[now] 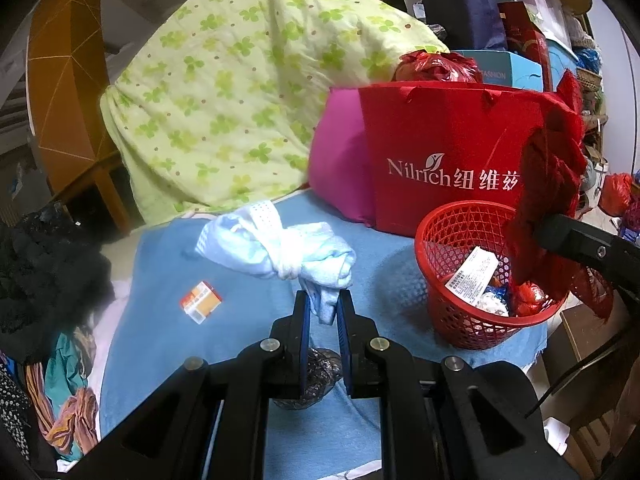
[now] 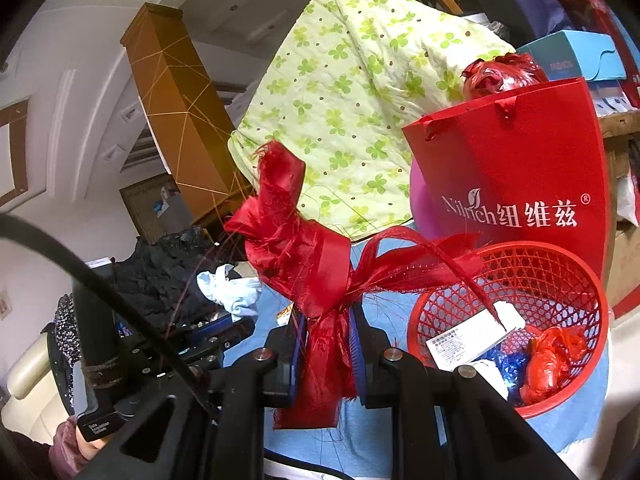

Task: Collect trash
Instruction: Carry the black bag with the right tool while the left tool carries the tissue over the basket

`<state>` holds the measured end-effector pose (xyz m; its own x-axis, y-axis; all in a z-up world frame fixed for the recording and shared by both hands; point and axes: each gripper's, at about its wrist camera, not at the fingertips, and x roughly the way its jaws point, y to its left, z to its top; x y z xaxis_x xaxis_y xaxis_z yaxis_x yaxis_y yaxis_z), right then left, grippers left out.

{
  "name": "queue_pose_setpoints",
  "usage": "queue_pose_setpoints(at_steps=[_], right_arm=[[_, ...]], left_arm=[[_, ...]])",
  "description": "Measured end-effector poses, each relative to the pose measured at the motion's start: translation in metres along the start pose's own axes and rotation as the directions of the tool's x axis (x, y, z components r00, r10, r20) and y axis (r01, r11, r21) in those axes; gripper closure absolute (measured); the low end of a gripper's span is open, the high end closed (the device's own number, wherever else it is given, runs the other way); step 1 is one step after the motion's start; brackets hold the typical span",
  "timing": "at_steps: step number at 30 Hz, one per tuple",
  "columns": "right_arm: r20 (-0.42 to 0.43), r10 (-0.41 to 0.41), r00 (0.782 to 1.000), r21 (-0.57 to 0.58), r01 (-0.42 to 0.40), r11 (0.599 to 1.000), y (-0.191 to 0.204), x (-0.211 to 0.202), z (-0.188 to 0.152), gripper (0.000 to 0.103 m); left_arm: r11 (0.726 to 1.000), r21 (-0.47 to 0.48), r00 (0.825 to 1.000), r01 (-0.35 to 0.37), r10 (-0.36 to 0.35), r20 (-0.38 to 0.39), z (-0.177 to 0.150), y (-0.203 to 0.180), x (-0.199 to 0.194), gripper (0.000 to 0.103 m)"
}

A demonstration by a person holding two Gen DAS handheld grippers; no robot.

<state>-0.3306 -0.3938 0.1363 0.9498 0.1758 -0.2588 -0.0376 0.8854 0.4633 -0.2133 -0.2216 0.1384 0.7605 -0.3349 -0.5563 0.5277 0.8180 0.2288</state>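
Note:
My left gripper (image 1: 324, 308) is shut on the tail of a knotted pale blue and white cloth bundle (image 1: 276, 246) and holds it over the blue bed cover (image 1: 160, 280). My right gripper (image 2: 329, 332) is shut on a frayed red ribbon bow (image 2: 296, 240), held beside and above the red mesh basket (image 2: 560, 276). In the left wrist view the ribbon (image 1: 548, 184) hangs over the basket's (image 1: 452, 300) right rim. The basket holds a white printed box (image 1: 472, 276), blue wrappers and red plastic. A small orange and white box (image 1: 201, 301) lies on the cover.
A red Nilrich paper bag (image 1: 448, 152) and a pink cushion (image 1: 340, 168) stand behind the basket. A green clover quilt (image 1: 240, 80) is piled at the back. Dark clothes (image 1: 44, 268) lie at the left. A crumpled clear wrapper (image 1: 320, 372) lies under my left gripper.

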Motion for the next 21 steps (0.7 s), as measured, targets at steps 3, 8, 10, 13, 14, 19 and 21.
queue_pose_setpoints(at_steps=[3, 8, 10, 13, 14, 19, 21], right_arm=[[0.001, -0.001, 1.0, 0.005, 0.001, 1.0, -0.0001, -0.0017, -0.0005, 0.081], [0.001, -0.011, 1.0, 0.016, 0.011, 1.0, -0.0018, -0.0036, -0.0018, 0.081], [0.0, -0.018, 1.0, 0.02, 0.018, 1.0, -0.0025, -0.0046, -0.0029, 0.081], [0.002, -0.034, 0.999, 0.019, 0.034, 0.999, -0.0016, -0.0066, -0.0048, 0.081], [0.0, -0.036, 0.999, 0.02, 0.036, 0.999, -0.0021, -0.0067, -0.0052, 0.081], [-0.003, -0.055, 0.999, 0.028, 0.055, 0.998, -0.0031, -0.0095, -0.0079, 0.081], [-0.003, -0.061, 0.998, 0.029, 0.061, 0.998, -0.004, -0.0103, -0.0091, 0.081]], left_arm=[[1.0, -0.005, 1.0, 0.003, -0.003, -0.007, 0.0005, -0.0003, 0.0021, 0.089], [1.0, -0.003, 1.0, 0.009, -0.009, -0.015, 0.0003, -0.0014, 0.0049, 0.089], [1.0, -0.003, 1.0, 0.012, -0.012, -0.018, 0.0003, -0.0023, 0.0061, 0.089], [1.0, -0.001, 1.0, 0.016, -0.016, -0.018, 0.0002, -0.0035, 0.0068, 0.089], [1.0, -0.001, 1.0, 0.018, -0.018, -0.02, 0.0004, -0.0041, 0.0073, 0.089], [1.0, -0.001, 0.999, 0.023, -0.023, -0.025, 0.0003, -0.0056, 0.0098, 0.089], [1.0, 0.002, 0.999, 0.023, -0.023, -0.025, 0.0003, -0.0066, 0.01, 0.089]])
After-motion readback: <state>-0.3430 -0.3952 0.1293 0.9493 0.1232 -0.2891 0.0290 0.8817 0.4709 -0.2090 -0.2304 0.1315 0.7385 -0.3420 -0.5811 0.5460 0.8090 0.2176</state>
